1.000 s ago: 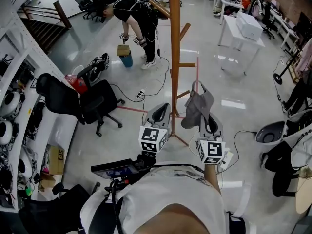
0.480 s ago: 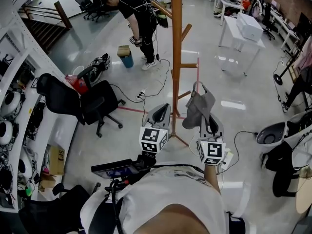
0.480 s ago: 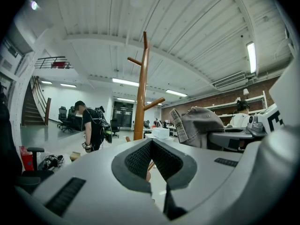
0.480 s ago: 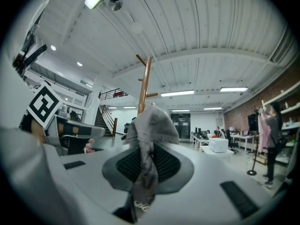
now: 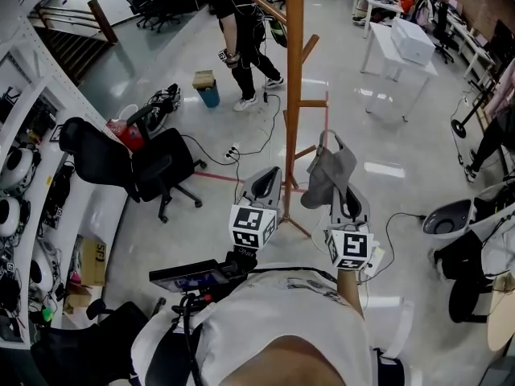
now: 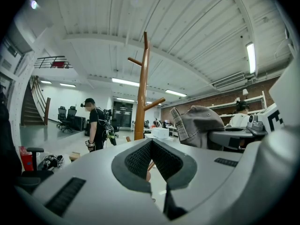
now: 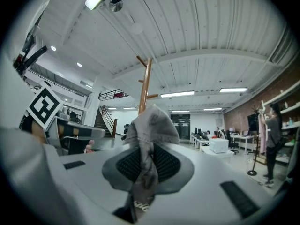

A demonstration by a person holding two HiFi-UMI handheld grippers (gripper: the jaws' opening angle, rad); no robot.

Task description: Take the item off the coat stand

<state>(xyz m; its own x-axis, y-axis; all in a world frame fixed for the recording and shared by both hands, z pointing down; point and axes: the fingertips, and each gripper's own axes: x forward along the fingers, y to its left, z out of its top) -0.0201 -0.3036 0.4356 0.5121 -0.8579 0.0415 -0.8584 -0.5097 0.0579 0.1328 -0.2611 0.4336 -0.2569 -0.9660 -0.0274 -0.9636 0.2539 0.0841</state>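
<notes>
A wooden coat stand rises ahead of me, its bare pegs sticking out at several heights. My right gripper is shut on a grey cap, holding it clear of the stand, to the right of the pole. The right gripper view has the cap's cloth pinched between the jaws, with the stand behind. My left gripper hangs left of the pole, its jaws together with nothing in them. From the left gripper view the cap sits right of the stand.
A black office chair stands to the left, with a cable and power strip on the floor near the stand's foot. A person bends over by a blue bin. White tables are at the back right.
Both grippers and the cap have stayed almost still. The person in the background has walked right, away from the bin and toward the stand.
</notes>
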